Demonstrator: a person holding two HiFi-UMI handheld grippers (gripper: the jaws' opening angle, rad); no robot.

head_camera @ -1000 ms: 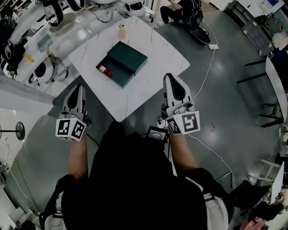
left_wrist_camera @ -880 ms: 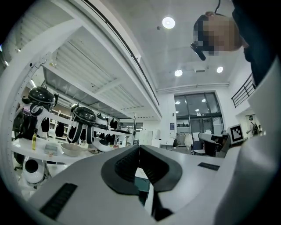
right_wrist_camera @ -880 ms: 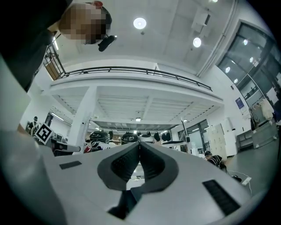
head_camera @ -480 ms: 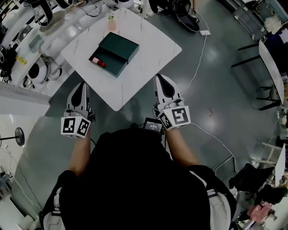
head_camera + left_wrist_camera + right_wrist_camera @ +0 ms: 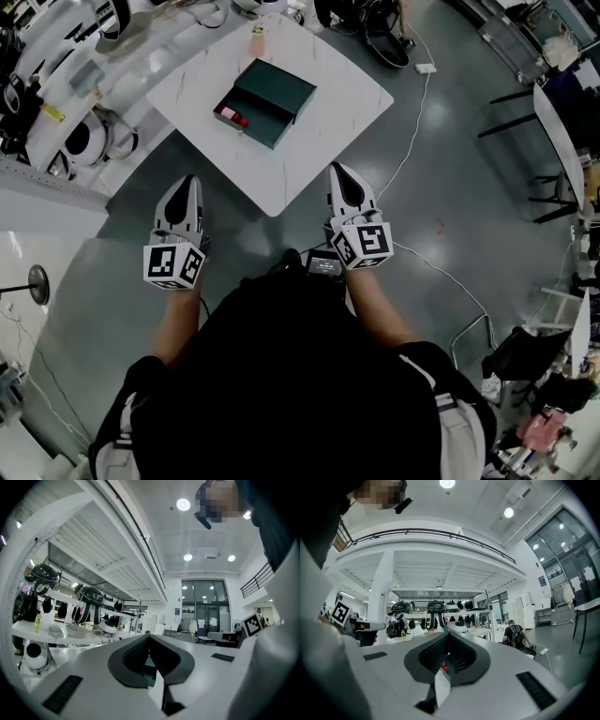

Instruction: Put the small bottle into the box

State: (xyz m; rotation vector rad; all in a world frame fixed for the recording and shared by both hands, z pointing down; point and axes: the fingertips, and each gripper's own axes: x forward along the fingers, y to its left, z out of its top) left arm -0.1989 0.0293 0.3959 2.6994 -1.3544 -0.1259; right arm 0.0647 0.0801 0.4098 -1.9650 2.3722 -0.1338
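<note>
**Left gripper.** The left gripper [image 5: 188,181] has its jaws brought together, the dark ribbed pads [image 5: 133,654] meeting at the tip with nothing between them. It is held level over the grey floor [image 5: 450,206], short of the table's near-left edge and not touching it.

**Right gripper.** The right gripper [image 5: 339,170] is likewise closed to the tip and empty. It points towards the table, its nose just off the near-right edge. The two grippers are well apart, one on either side of the table's near corner.

**Table.** The white, faintly veined square table [image 5: 342,103] stands corner-on to the person.

**Box.** The dark green rectangular box [image 5: 281,89] lies near the table's middle. Its inner tray is slid out towards the left.

**Task item.** The small pink bottle with a red cap [image 5: 231,115] lies on its side inside the open tray. It is well apart from both grippers.

**Other items.** A small peach-coloured bottle [image 5: 258,39] stands upright near the table's far corner, apart from the box. White shelving with dark helmets [image 5: 91,595] runs along the left of the room. A white cable [image 5: 417,131] trails across the floor to the right of the table.
</note>
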